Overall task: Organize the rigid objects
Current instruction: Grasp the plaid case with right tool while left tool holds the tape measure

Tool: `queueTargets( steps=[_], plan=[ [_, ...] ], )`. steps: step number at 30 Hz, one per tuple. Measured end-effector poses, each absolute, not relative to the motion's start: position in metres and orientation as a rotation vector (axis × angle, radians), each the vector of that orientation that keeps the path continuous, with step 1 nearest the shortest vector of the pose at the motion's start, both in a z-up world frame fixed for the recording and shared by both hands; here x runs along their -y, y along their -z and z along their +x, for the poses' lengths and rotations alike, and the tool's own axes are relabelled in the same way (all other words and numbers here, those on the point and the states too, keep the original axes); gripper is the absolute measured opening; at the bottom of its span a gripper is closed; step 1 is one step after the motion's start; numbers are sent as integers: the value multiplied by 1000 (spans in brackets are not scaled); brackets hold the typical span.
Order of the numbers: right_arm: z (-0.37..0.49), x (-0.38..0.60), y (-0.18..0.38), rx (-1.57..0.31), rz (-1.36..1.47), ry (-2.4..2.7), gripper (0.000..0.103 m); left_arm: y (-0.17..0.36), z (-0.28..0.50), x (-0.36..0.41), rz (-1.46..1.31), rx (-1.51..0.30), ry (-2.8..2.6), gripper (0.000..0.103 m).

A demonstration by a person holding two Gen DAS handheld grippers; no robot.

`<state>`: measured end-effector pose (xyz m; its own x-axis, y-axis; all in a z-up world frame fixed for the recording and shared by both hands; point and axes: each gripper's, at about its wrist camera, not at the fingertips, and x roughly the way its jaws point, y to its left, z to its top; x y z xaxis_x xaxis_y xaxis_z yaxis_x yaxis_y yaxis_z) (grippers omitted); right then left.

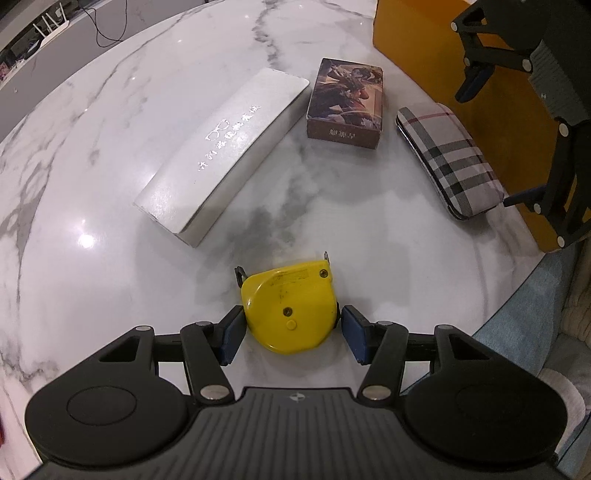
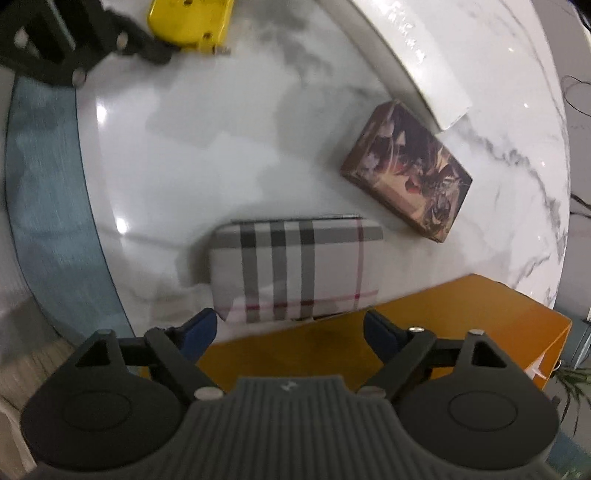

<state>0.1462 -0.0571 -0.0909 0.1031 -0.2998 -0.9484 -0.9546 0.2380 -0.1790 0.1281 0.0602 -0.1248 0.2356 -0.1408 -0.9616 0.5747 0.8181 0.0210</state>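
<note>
A yellow tape measure lies on the marble table between the fingers of my left gripper. The left pad touches it; a small gap shows at the right pad, so the jaws stand open around it. It also shows in the right wrist view. My right gripper is open and empty, hovering over the orange box just short of a plaid glasses case. The plaid case, a picture-printed box and a long white box lie ahead of the left gripper.
The orange box stands at the table's far right. The picture box and white box lie beyond the plaid case. The rounded table edge drops to a blue rug.
</note>
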Motion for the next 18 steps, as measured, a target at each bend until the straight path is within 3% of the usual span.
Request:
queueTargets(
  steps=[7,12,18],
  plan=[
    [151,61,107,-1417,-1396,-810,89,122,129,-60,390,-1245,515,65],
    [158,63,119,-1377,-1474,-829,97,122,131,-63,371,-1244,519,65],
    [164,63,121,-1351,-1506,-934,83,121,132,-64,369,-1240,522,65]
  ],
)
